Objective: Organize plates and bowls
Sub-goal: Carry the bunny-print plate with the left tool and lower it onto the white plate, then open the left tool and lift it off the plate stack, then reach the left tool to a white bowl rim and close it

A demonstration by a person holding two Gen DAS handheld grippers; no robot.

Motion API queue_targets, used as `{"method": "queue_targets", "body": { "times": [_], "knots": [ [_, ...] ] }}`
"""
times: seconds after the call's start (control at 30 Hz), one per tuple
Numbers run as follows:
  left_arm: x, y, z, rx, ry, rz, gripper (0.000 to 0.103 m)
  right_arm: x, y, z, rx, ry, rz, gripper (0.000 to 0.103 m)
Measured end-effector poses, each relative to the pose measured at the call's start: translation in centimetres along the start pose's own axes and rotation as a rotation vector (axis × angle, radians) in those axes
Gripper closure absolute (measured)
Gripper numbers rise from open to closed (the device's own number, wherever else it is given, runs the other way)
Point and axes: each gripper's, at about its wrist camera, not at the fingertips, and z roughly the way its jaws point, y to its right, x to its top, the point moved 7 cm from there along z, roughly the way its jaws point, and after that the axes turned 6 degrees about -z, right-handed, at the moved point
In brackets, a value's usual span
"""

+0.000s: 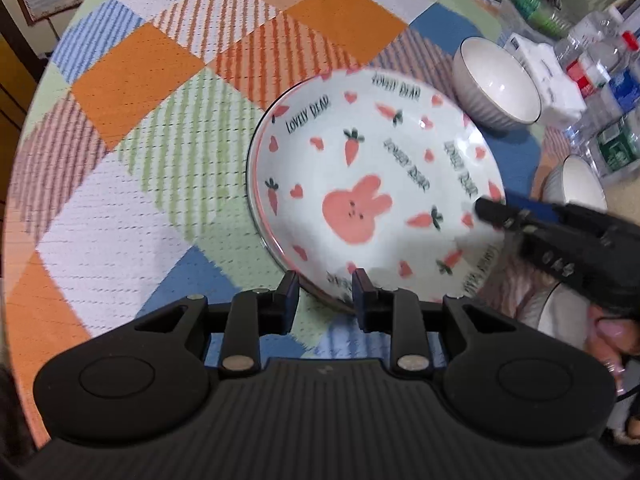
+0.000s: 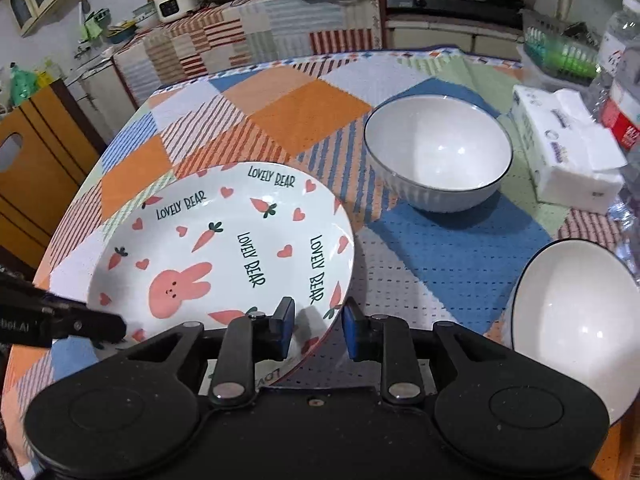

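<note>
A white plate with pink rabbit and carrot prints [image 1: 372,196] lies on the checked tablecloth; it also shows in the right wrist view [image 2: 224,248]. My left gripper [image 1: 326,284] straddles the plate's near rim, jaws slightly apart around it. My right gripper [image 2: 316,316] straddles the plate's right rim, jaws likewise apart; it shows in the left wrist view [image 1: 492,212] at the plate's right edge. A white bowl [image 2: 438,152] stands beyond the plate, also in the left wrist view [image 1: 498,84]. A second white bowl [image 2: 572,316] stands at the right.
A pack of tissues [image 2: 568,144] and plastic bottles [image 1: 600,80] lie along the table's right side. The checked tablecloth [image 1: 160,120] stretches to the left of the plate. A kitchen counter [image 2: 260,28] stands behind the table.
</note>
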Motion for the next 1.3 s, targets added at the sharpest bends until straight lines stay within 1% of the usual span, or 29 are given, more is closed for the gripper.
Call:
{"method": "queue_targets", "body": {
  "times": [0.07,0.13,0.2,0.23,0.33,0.4,0.47,0.53,0.57,0.63,0.67,0.7,0.8,0.87,0.9,0.97,1.0,1.03,1.1,1.17,1.3],
  "knots": [
    [-0.2,0.4,-0.9,-0.020,0.017,0.009,0.076,0.3,-0.3,-1.0,0.022,0.030,0.002,0.072],
    [-0.5,0.8,-1.7,-0.033,0.021,0.004,0.074,0.4,-0.5,-2.3,0.049,0.056,0.001,0.069],
    [-0.7,1.3,-2.7,-0.040,0.034,0.008,0.070,0.5,-0.7,-3.8,0.049,0.079,-0.021,0.069],
    [-0.8,1.5,-3.2,-0.039,0.039,0.009,0.068,0.5,-0.7,-4.6,0.047,0.088,-0.034,0.066],
    [-1.5,2.4,-4.9,-0.037,0.048,0.026,0.061,0.5,-1.0,-7.1,0.041,0.116,-0.075,0.061],
    [-2.0,3.0,-6.0,-0.026,0.057,0.040,0.054,0.3,-0.9,-8.9,0.043,0.138,-0.094,0.057],
    [-2.5,3.5,-7.1,-0.014,0.070,0.054,0.049,0.2,-0.8,-10.5,0.043,0.155,-0.104,0.056],
    [-3.1,4.1,-8.4,-0.004,0.088,0.072,0.044,-0.1,-0.7,-12.2,0.047,0.168,-0.109,0.049],
    [-3.3,4.4,-9.0,-0.002,0.095,0.082,0.041,-0.3,-0.6,-13.0,0.049,0.173,-0.114,0.048],
    [-3.9,5.1,-10.2,0.002,0.112,0.105,0.039,-0.9,-0.7,-14.5,0.054,0.173,-0.139,0.048],
    [-4.3,5.5,-10.9,0.007,0.122,0.118,0.036,-1.3,-0.8,-15.2,0.055,0.171,-0.160,0.048],
    [-4.6,5.8,-11.4,0.011,0.132,0.128,0.030,-1.7,-0.9,-16.1,0.053,0.173,-0.179,0.048],
    [-5.5,7.1,-13.1,0.023,0.166,0.168,0.021,-3.1,-0.8,-18.3,0.045,0.182,-0.210,0.047],
    [-6.2,8.1,-13.8,0.029,0.188,0.192,0.016,-4.2,-0.7,-19.4,0.043,0.184,-0.221,0.041],
    [-6.6,8.6,-14.1,0.031,0.197,0.204,0.014,-5.0,-0.6,-20.0,0.043,0.183,-0.229,0.036],
    [-7.3,9.7,-14.3,0.027,0.208,0.230,0.012,-6.2,-0.3,-20.4,0.041,0.178,-0.239,0.032],
    [-7.7,10.2,-14.2,0.023,0.210,0.239,0.012,-6.9,-0.2,-20.5,0.035,0.175,-0.243,0.028],
    [-8.0,10.7,-14.1,0.017,0.211,0.245,0.012,-7.6,0.0,-20.5,0.025,0.172,-0.249,0.020],
    [-8.6,11.7,-13.5,-0.007,0.213,0.254,0.011,-9.0,0.3,-20.3,0.011,0.172,-0.250,0.011],
    [-9.0,12.6,-12.6,-0.024,0.203,0.265,0.011,-10.3,0.5,-19.9,0.009,0.171,-0.238,0.011],
    [-9.9,13.9,-10.3,-0.057,0.185,0.274,0.012,-13.2,0.7,-17.9,-0.020,0.112,-0.240,0.011]
  ]
}}
